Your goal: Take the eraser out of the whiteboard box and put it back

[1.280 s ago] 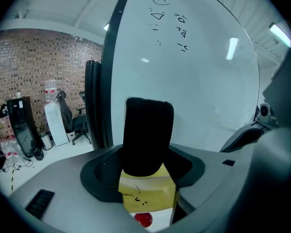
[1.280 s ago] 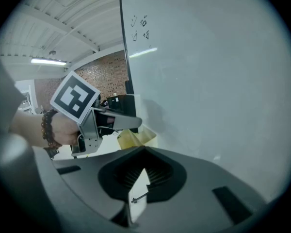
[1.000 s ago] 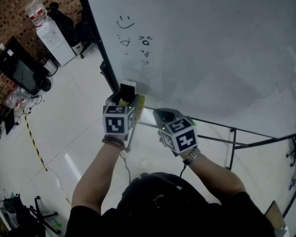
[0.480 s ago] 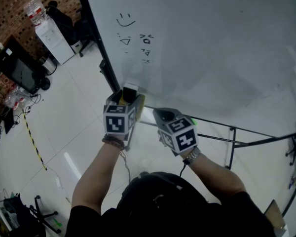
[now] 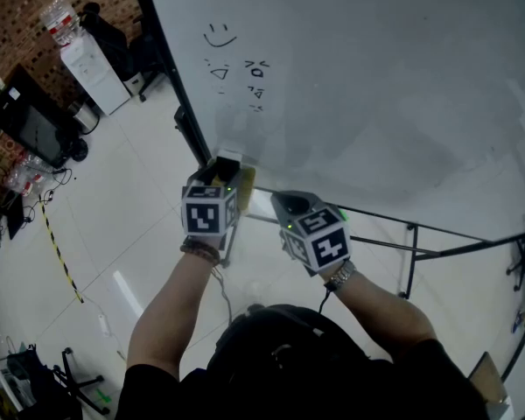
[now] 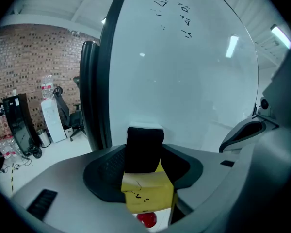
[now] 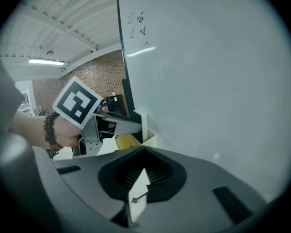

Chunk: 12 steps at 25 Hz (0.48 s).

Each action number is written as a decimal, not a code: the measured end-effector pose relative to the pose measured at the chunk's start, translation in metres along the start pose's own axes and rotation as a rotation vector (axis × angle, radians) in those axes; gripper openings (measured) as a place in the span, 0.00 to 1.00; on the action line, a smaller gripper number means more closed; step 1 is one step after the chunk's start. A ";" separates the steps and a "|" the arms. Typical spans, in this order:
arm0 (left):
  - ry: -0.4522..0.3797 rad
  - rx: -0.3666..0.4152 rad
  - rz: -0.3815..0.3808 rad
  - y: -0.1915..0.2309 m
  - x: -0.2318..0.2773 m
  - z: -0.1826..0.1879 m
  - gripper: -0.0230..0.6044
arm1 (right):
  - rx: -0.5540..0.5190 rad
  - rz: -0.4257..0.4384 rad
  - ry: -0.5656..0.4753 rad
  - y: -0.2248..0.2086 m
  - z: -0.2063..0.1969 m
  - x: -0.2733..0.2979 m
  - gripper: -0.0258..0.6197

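A black eraser with a white top stands upright in the yellow box at the whiteboard's lower left corner. My left gripper reaches into that box. In the left gripper view the eraser fills the gap between the jaws, which are closing on its two sides above the box. A red object shows under the box. My right gripper hangs just right of the box, shut with nothing in it. In its view the left gripper sits at the box.
The whiteboard's black frame and its stand bars run close to both hands. On the floor to the left stand a water dispenser and a monitor, and a striped tape line runs there.
The eraser has sunk from standing tall above the box to sitting lower in it. The left gripper has hardly shifted. The right gripper has kept still.
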<state>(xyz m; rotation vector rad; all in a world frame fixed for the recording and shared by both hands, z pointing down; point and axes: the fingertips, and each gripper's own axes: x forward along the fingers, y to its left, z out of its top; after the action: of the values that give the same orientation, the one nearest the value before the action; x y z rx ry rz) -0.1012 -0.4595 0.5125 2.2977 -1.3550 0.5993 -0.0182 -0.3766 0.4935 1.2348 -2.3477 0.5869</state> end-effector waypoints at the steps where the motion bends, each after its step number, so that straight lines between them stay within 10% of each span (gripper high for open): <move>1: 0.011 -0.005 0.003 0.001 0.001 -0.003 0.38 | 0.000 0.000 0.000 0.000 0.000 0.000 0.06; 12: 0.027 0.020 -0.008 -0.003 -0.002 -0.013 0.41 | -0.008 0.015 0.009 0.007 -0.002 0.004 0.06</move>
<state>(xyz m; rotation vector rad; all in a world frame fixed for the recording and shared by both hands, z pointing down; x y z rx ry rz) -0.1018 -0.4498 0.5217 2.3013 -1.3323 0.6415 -0.0255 -0.3745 0.4966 1.2103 -2.3517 0.5861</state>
